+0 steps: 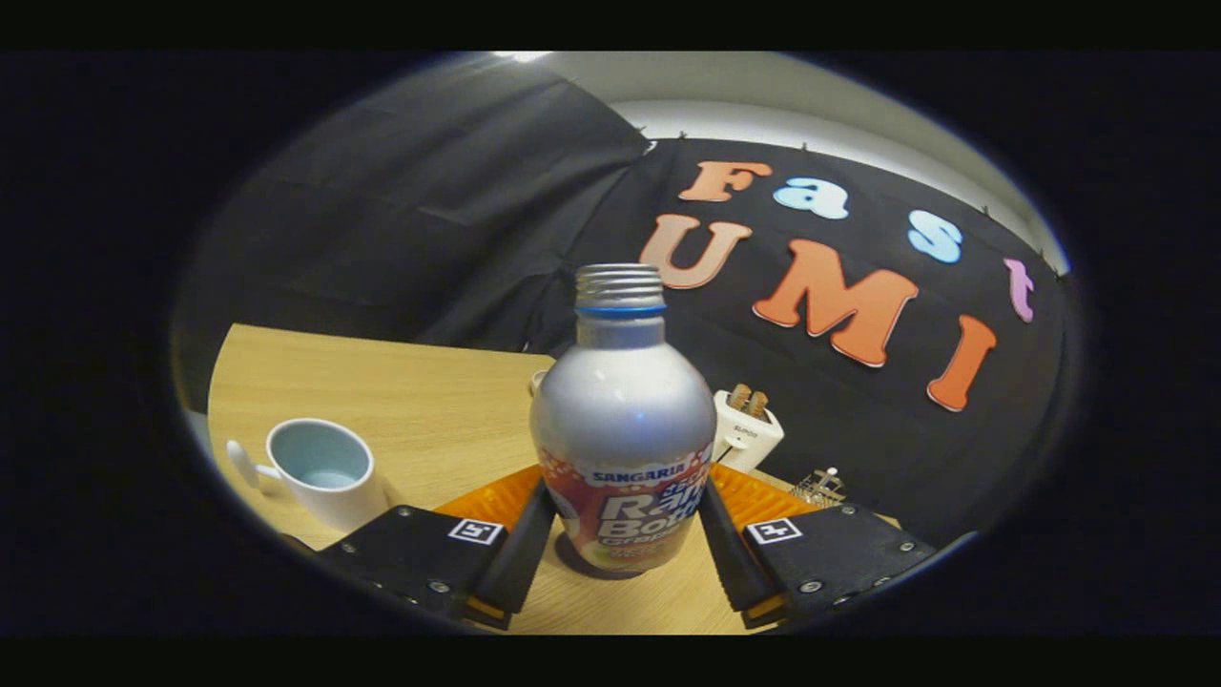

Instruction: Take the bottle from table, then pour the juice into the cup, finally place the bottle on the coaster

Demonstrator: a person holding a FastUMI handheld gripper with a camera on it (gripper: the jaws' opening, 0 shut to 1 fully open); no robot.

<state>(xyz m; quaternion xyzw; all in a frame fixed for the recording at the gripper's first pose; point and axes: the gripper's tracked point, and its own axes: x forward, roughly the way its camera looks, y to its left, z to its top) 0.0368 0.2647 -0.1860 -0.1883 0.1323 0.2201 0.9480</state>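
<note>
The bottle (622, 420) hides most of an orange coaster (496, 494) and part of a white toaster (746, 431); a small wire object (818, 489) beyond is indistinct.

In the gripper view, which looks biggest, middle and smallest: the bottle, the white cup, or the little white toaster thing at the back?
1. Bottle, between the hand-held gripper fingers; it is nearest the camera, which enlarges it.
2. White cup on the table.
3. White toaster-like thing, farther back, so its true size is unsure.
</note>
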